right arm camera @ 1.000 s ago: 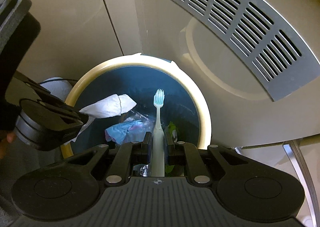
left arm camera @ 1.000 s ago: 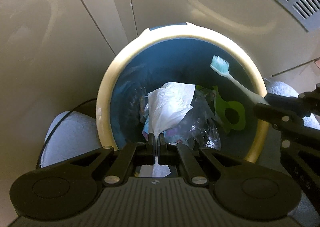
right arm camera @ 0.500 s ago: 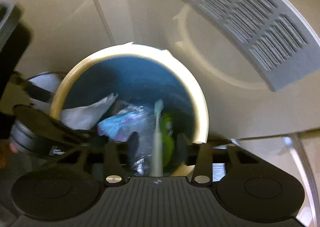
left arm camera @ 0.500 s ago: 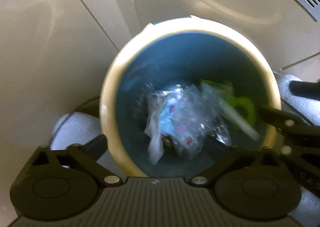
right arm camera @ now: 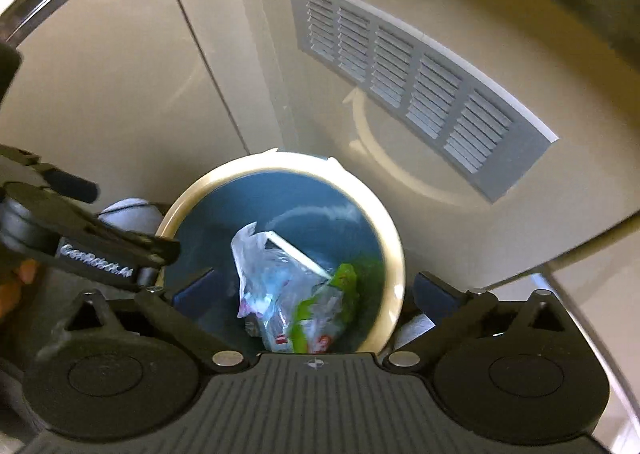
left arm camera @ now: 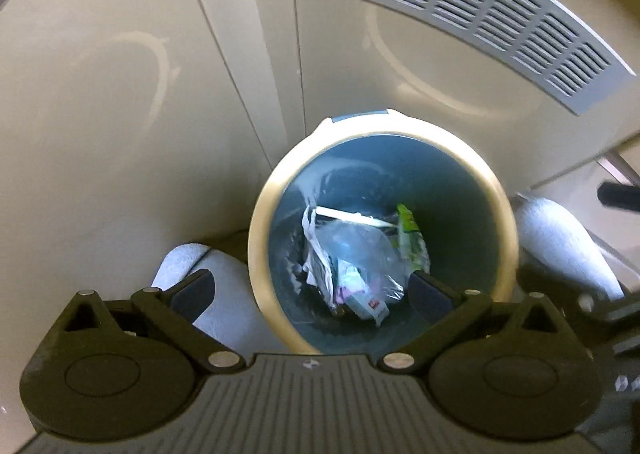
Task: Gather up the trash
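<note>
Toothbrush [left arm camera: 352, 217] and tissue [left arm camera: 316, 250] dropped into bin [left arm camera: 260, 222] (vent [left arm camera: 492, 22] behind); jaws apart, right's opening.

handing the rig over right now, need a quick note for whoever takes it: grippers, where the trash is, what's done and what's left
Left gripper: jaws wide open, nothing between them, above the bin.
Right gripper: jaws opening, nothing between them, also above the bin.
Trash: toothbrush, white paper, clear plastic and green wrapper all lie at the bottom of the bin.
Done: paper and toothbrush are in the bin.
Left: no other trash shows in either view; look around for more before picking again.
</note>
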Action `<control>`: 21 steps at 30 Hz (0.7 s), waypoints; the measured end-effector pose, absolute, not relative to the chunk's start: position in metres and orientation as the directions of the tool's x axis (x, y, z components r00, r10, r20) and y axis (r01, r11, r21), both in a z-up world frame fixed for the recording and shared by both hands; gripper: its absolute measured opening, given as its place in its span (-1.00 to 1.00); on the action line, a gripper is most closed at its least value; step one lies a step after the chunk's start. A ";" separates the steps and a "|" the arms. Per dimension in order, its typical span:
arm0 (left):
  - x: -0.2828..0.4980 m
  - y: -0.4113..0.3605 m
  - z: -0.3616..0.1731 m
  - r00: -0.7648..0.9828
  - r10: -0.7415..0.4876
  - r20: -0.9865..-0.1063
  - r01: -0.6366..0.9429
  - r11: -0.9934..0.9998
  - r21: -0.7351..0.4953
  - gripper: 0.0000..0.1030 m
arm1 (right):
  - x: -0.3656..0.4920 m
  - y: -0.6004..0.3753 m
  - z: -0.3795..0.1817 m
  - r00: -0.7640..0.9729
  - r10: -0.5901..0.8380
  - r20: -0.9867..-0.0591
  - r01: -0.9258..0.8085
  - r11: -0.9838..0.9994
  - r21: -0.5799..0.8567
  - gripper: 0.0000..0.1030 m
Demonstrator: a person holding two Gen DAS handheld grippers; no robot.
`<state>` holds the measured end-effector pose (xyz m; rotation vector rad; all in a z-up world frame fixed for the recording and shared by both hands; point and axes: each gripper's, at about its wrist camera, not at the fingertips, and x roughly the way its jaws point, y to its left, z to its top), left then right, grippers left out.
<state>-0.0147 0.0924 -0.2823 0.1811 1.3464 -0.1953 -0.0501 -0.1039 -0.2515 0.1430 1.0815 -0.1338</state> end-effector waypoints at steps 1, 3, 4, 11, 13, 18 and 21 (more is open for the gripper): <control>-0.017 0.090 -0.277 0.205 -0.048 -0.978 0.265 0.964 0.008 0.99 | -0.050 -0.103 -0.247 0.460 -0.042 -0.887 0.187 0.981 0.050 1.00; -0.024 0.087 -0.266 0.237 -0.014 -0.971 0.267 0.962 0.051 0.99 | -0.051 -0.104 -0.239 0.457 -0.045 -0.888 0.200 0.978 0.054 1.00; -0.027 0.086 -0.262 0.254 -0.007 -0.967 0.266 0.962 0.063 0.99 | -0.054 -0.102 -0.235 0.462 -0.044 -0.886 0.201 0.978 0.056 1.00; -0.048 0.086 -0.239 0.294 -0.015 -0.956 0.266 0.962 0.066 0.99 | -0.071 -0.102 -0.225 0.472 -0.037 -0.881 0.218 0.973 0.075 1.00; -0.051 0.083 -0.236 0.303 0.004 -0.953 0.246 0.966 0.082 0.99 | -0.073 -0.101 -0.224 0.473 -0.041 -0.880 0.218 0.973 0.072 1.00; -0.050 0.090 -0.240 0.251 0.005 -0.968 0.203 0.978 0.057 0.99 | -0.070 -0.097 -0.225 0.464 -0.049 -0.884 0.215 0.975 0.059 1.00; -0.049 0.090 -0.242 0.246 0.023 -0.969 0.206 0.976 0.075 0.99 | -0.072 -0.093 -0.223 0.461 -0.052 -0.886 0.203 0.978 0.048 1.00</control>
